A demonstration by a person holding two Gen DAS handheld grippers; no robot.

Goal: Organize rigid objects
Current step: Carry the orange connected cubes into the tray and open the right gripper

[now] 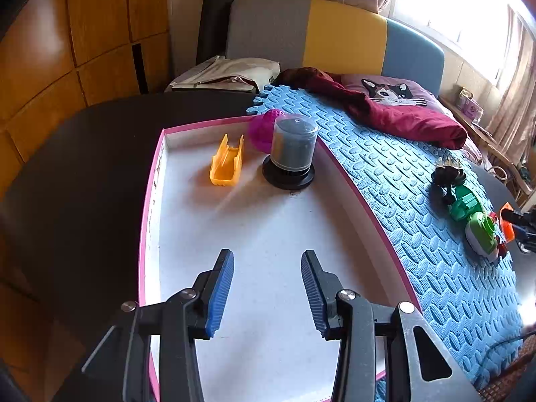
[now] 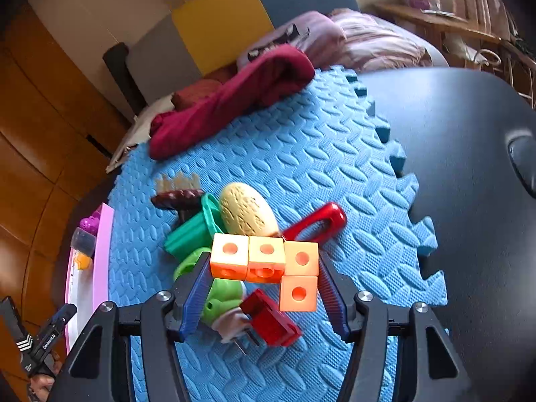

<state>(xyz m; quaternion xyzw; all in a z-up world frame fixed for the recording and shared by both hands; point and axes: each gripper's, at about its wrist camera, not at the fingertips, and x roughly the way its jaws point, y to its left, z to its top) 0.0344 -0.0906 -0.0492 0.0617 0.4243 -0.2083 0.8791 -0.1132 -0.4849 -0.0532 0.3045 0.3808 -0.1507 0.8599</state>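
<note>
A: Tabletop (image 2: 469, 201) bare beyond blue mat (image 2: 301, 154). Tray (image 1: 268, 234): near half free, three items at far edge.

B: Left hand-held gripper (image 1: 267, 289) parted, empty. Right hand-held gripper (image 2: 264, 296) clamps four-cube orange block piece (image 2: 268, 261).

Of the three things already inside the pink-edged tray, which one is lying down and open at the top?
The orange trough-shaped piece. It lies flat in the tray, open upward, while the grey lidded canister stands upright and the magenta ball is round.
</note>
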